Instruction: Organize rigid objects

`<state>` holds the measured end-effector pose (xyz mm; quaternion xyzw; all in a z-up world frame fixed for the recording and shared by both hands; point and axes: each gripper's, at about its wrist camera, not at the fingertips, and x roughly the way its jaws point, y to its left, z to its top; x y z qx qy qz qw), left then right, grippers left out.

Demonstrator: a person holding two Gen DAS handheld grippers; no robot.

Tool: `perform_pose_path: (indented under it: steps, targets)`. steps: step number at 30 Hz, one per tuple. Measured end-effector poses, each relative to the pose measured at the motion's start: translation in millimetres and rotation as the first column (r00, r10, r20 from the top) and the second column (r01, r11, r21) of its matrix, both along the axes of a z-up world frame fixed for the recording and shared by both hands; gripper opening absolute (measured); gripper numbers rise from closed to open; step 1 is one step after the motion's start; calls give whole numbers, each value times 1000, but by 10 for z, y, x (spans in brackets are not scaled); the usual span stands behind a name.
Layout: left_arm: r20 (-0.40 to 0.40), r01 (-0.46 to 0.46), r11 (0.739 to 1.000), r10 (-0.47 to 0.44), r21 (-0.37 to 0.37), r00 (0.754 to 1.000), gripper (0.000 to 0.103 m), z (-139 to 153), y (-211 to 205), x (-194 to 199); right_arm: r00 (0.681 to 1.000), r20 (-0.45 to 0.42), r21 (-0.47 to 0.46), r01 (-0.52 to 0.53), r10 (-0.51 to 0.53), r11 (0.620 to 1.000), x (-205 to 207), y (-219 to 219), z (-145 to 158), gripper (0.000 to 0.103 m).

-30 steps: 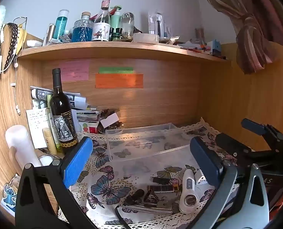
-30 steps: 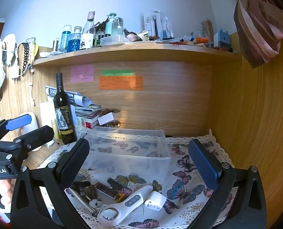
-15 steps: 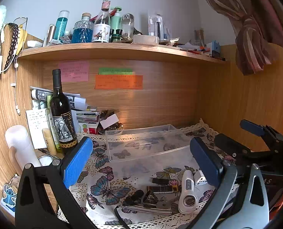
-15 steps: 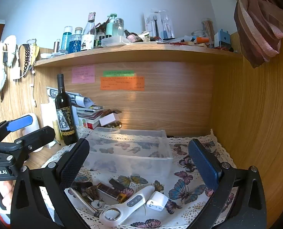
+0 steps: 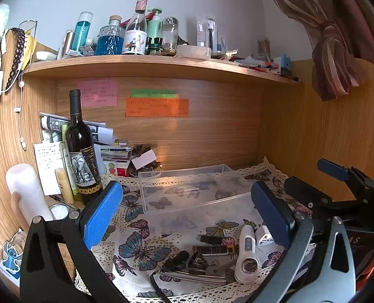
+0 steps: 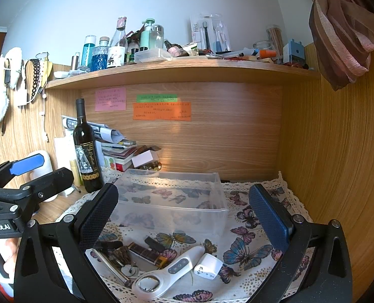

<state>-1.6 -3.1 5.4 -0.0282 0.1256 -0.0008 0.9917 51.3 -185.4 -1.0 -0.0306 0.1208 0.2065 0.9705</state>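
A clear plastic bin point(image 5: 187, 189) point(image 6: 171, 202) stands empty on the butterfly cloth. In front of it lie a white handheld device point(image 5: 247, 255) point(image 6: 169, 270), a white plug adapter point(image 6: 208, 266) point(image 5: 262, 237), a dark lighter point(image 5: 212, 250) point(image 6: 146, 252), a small black piece point(image 6: 154, 244), keys point(image 6: 126, 269) and a metal rod point(image 5: 194, 276). My left gripper point(image 5: 187, 212) is open and empty above this pile. My right gripper point(image 6: 184, 217) is open and empty, just right of it; it also shows in the left wrist view point(image 5: 320, 184).
A wine bottle point(image 5: 82, 156) point(image 6: 87, 151) stands at the back left beside stacked books and papers point(image 5: 111, 149). A white cylinder point(image 5: 26, 194) stands far left. A crowded shelf point(image 6: 182, 69) runs overhead. Wooden walls close the back and right.
Both grippers have drifted slightly; the pile and bin sit a little lower and nearer in view. Nothing was taken hold of or moved.
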Motion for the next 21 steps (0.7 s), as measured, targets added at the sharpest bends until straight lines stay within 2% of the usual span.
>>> perform_pose_path:
  steps: [21]
  targets:
    - [5,5,1000,-5,-2,1000,103,-33,4,10,1000,1,6,-1,1,1000,-11,4,13,103]
